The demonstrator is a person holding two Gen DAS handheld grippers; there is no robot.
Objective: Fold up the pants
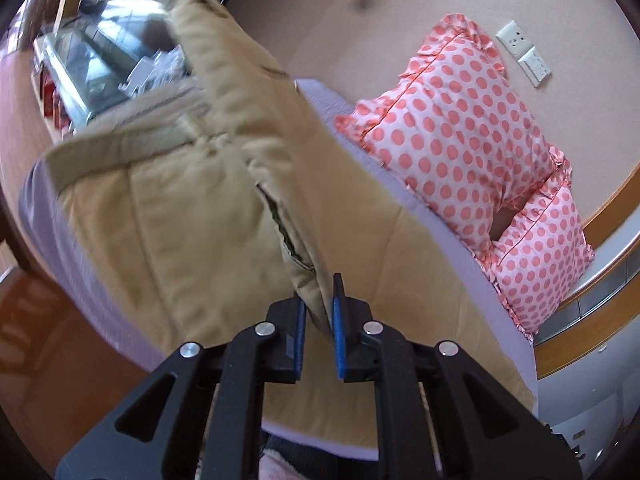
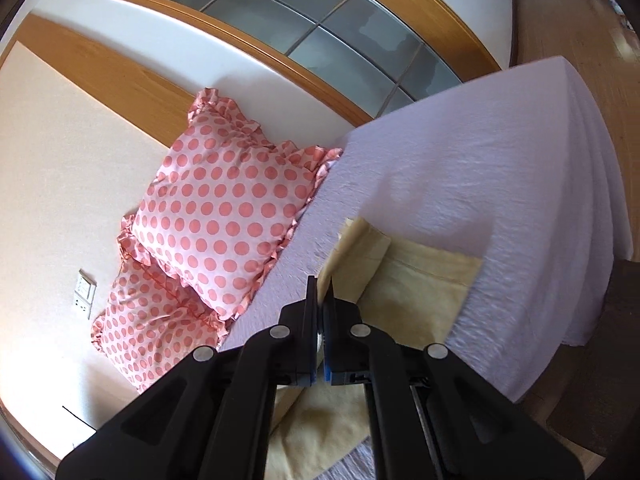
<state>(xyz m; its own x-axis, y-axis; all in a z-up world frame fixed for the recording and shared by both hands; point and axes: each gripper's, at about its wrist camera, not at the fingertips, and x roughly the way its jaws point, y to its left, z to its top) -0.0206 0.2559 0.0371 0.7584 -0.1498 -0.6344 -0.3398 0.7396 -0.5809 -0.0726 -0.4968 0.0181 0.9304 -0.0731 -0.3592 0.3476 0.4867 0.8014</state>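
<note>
Tan pants (image 1: 192, 208) lie on a bed with a lilac sheet (image 1: 460, 240). My left gripper (image 1: 320, 300) is shut on a fold of the pants and lifts it off the bed, so one leg rises toward the upper left. In the right wrist view the pants (image 2: 420, 280) lie flat, with a hem end near the sheet's middle. My right gripper (image 2: 320, 292) is shut on a raised edge of the pants just above the bed.
Two pink polka-dot pillows (image 1: 460, 140) (image 2: 224, 216) lean against the wall at the head of the bed. A wall socket (image 1: 524, 56) sits above them. A wood-framed glass door (image 2: 320, 32) stands behind. The sheet (image 2: 500, 160) drops off at the bed's far edge.
</note>
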